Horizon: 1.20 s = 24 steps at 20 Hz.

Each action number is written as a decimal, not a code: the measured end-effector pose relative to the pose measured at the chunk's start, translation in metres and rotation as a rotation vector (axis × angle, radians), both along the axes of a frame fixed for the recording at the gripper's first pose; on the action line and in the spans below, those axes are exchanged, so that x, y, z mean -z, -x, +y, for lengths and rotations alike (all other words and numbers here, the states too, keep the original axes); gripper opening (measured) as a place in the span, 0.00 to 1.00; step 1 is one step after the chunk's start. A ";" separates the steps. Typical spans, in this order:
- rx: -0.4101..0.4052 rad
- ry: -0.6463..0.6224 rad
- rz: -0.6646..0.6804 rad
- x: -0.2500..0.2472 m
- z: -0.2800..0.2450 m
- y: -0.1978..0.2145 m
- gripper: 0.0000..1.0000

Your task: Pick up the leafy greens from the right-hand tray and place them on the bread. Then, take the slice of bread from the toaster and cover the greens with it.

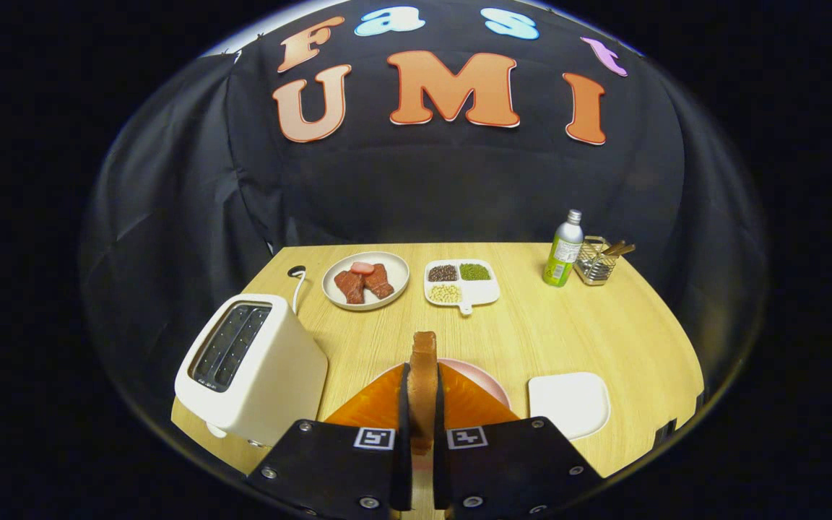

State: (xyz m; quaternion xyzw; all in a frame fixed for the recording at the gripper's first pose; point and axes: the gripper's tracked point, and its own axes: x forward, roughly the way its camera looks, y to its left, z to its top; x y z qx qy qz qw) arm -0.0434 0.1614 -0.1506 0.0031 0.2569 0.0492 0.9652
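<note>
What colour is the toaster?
Cream white, with dark slots on top; the toaster shows in the gripper view.

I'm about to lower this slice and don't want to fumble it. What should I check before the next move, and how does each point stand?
1. Grip: the tool is shut on the bread slice, both fingers pressing its faces: ok.
2. Slice attitude: it stands on edge between the fingers, not flat for covering: not ok.
3. Target: the pink plate lies just beyond the fingers, under the slice: ok.
4. Greens on the base bread: hidden behind the fingers: cannot tell.
5. White tray right of the plate, bare, greens gone from it: ok.
6. Toaster stands beside the plate, apart from the slice: ok.
</note>
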 end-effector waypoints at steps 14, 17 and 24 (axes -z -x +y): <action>-0.144 -0.030 0.055 0.050 0.030 -0.015 0.13; -0.087 0.018 0.067 0.056 0.004 -0.020 0.24; 0.054 0.116 0.055 0.039 -0.063 -0.020 0.98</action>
